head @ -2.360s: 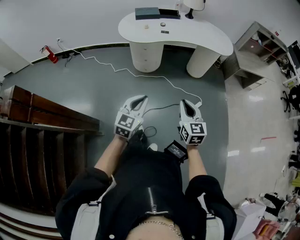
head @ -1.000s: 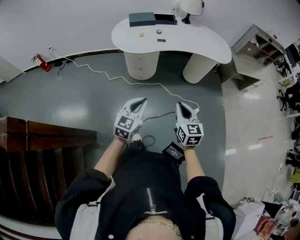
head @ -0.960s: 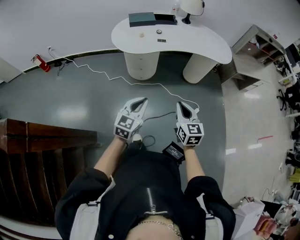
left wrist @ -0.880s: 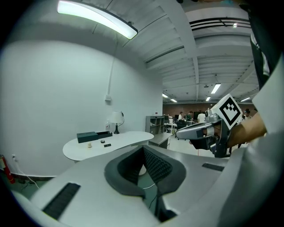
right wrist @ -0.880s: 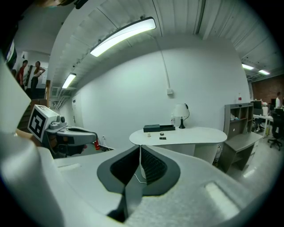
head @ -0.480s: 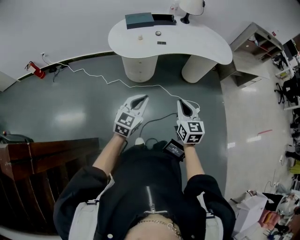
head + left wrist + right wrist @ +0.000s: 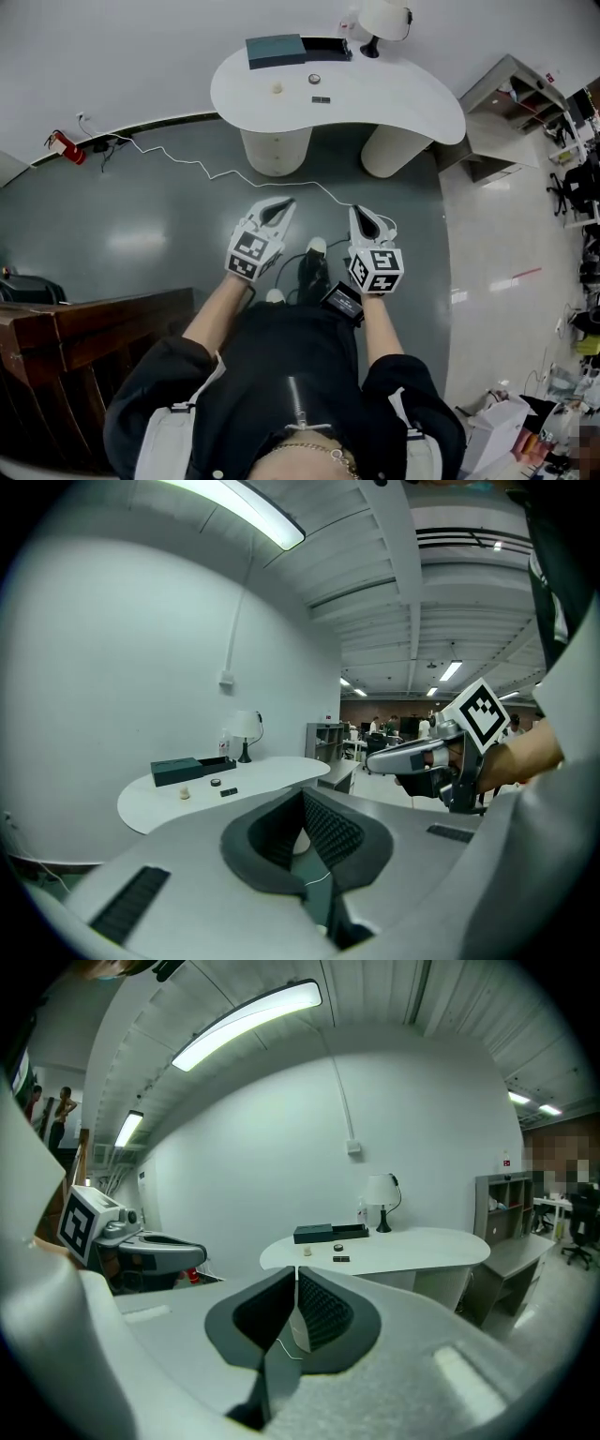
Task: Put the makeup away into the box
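Head view: left gripper (image 7: 284,202) and right gripper (image 7: 357,212) hang well short of the table (image 7: 422,89); makeup pieces (image 7: 314,79) lie on it near the box (image 7: 275,51).
Left gripper view: jaws pressed together, empty.
Right gripper view: same.
We judge the pieces small, light, rigid, perhaps slippery; pinch across their sides.
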Action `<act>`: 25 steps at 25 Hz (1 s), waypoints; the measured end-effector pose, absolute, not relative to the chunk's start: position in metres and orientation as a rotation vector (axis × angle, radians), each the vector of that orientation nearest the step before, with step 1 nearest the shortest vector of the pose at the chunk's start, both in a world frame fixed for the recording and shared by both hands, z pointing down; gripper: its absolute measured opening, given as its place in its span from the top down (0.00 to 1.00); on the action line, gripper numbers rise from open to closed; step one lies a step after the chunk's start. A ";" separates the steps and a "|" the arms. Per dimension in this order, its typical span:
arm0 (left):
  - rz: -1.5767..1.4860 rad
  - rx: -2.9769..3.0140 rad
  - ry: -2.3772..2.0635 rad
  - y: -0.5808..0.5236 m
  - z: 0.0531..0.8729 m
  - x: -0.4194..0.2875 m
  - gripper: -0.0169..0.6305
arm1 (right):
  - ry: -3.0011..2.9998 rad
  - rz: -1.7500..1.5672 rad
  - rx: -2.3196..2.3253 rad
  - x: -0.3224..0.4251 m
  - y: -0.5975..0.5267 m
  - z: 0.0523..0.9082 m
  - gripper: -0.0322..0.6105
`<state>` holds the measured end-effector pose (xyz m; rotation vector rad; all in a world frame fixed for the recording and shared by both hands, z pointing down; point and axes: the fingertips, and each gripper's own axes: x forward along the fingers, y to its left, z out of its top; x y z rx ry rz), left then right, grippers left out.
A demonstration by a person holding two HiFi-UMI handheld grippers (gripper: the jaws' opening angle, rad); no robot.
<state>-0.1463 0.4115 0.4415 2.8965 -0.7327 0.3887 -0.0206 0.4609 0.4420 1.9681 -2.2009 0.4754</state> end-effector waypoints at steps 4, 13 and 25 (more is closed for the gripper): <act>0.378 2.892 -0.754 0.383 0.445 -0.132 0.95 | -2.230 0.458 1.945 -0.008 0.424 0.444 0.94; 0.394 2.848 -0.827 0.310 0.441 -0.080 0.95 | -2.269 0.443 1.887 0.046 0.343 0.436 0.94; 0.428 2.825 -0.897 0.245 0.441 -0.016 0.95 | -2.329 0.439 1.823 0.112 0.270 0.432 0.94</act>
